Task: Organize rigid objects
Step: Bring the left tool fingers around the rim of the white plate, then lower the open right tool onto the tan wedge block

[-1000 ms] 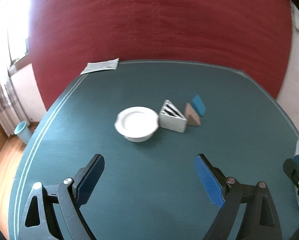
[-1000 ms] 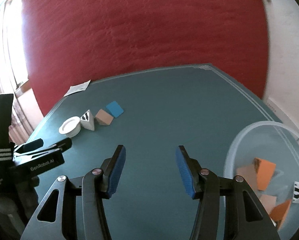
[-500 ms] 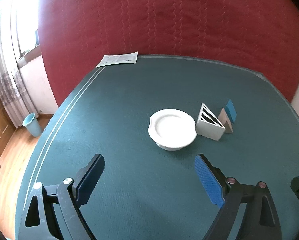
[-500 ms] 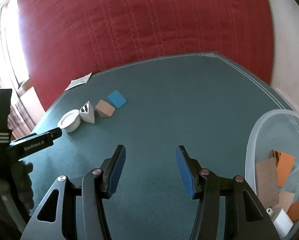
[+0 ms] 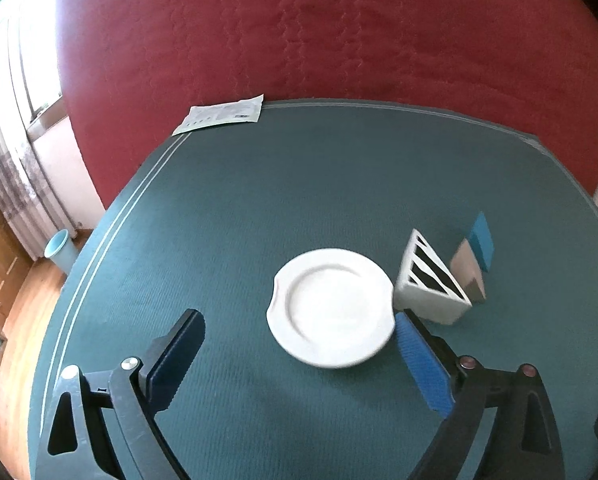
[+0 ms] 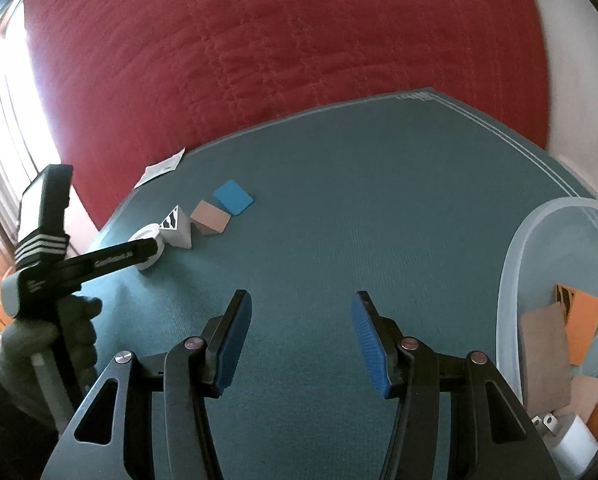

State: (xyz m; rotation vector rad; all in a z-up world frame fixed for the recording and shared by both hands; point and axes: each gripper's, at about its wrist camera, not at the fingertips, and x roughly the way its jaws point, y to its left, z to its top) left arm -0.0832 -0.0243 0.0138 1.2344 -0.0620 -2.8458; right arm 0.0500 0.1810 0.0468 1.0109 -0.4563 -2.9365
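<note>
A white plate lies on the green table, just ahead of my open left gripper. Right of the plate stand a white triangular block with black stripes, a tan wedge and a blue block. In the right wrist view the same plate, striped block, tan wedge and blue block sit far left. My right gripper is open and empty over bare table. The left gripper's body reaches over the plate.
A clear plastic bin at the right holds orange, tan and white pieces. A paper sheet lies at the table's far left edge. A red quilted wall stands behind. A blue bucket is on the floor.
My left gripper has moved forward and left, closing in on the plate, which now sits between its fingertips' line. My right gripper has stayed open and shifted little.
</note>
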